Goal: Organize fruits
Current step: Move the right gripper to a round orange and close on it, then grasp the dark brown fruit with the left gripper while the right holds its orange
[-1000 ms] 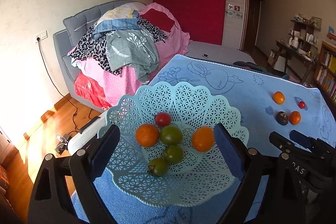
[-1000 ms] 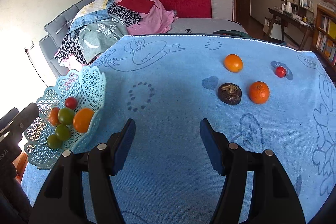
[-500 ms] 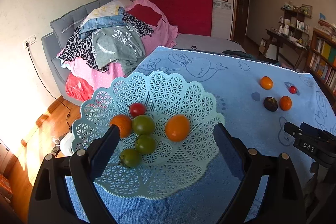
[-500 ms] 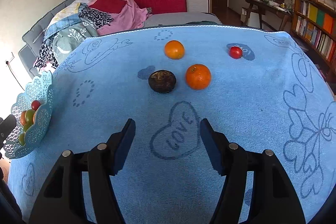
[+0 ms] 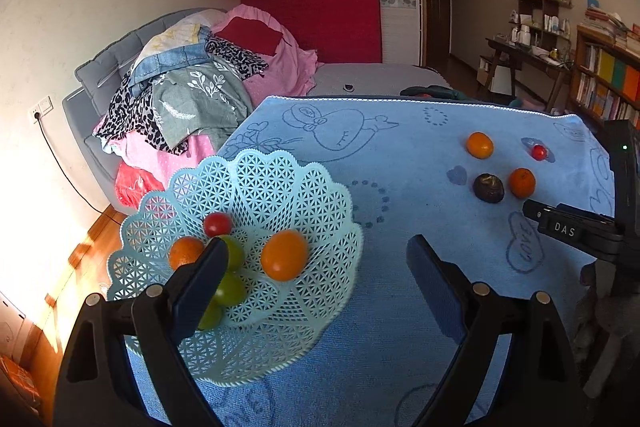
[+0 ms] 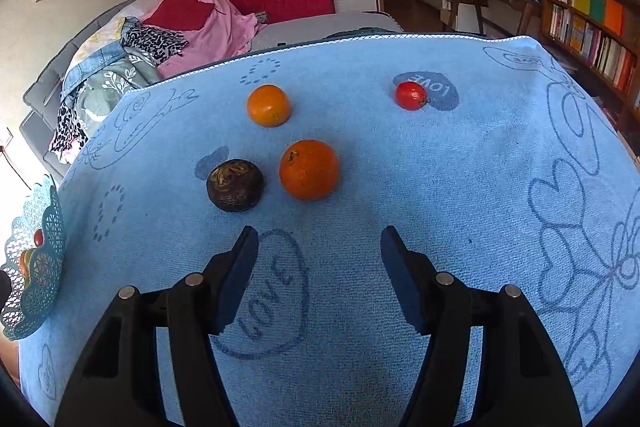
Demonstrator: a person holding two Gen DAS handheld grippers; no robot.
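Observation:
A pale blue lattice basket (image 5: pixel 280 183) stands at the table's left end and holds several fruits: oranges, green ones and a small red tomato (image 5: pixel 217 223). My left gripper (image 5: pixel 316 267) is open and empty beside the basket's right rim. In the right wrist view, an orange (image 6: pixel 309 169), a dark brown fruit (image 6: pixel 235 185), a second orange (image 6: pixel 268 105) and a red tomato (image 6: pixel 410 95) lie loose on the blue cloth. My right gripper (image 6: pixel 316 251) is open and empty, just short of the nearer orange. The basket (image 6: pixel 40 259) shows at the far left.
A blue towel (image 6: pixel 460 187) with drawn hearts covers the table. A bed piled with clothes (image 5: pixel 192 87) lies beyond the far left edge. A desk and bookshelves (image 6: pixel 588 15) stand at the right. The right gripper's body (image 5: pixel 576 231) shows in the left wrist view.
My right gripper has moved away from the basket towards the loose fruits, which now sit just ahead of it. My left gripper has shifted right, so the basket now lies to its left.

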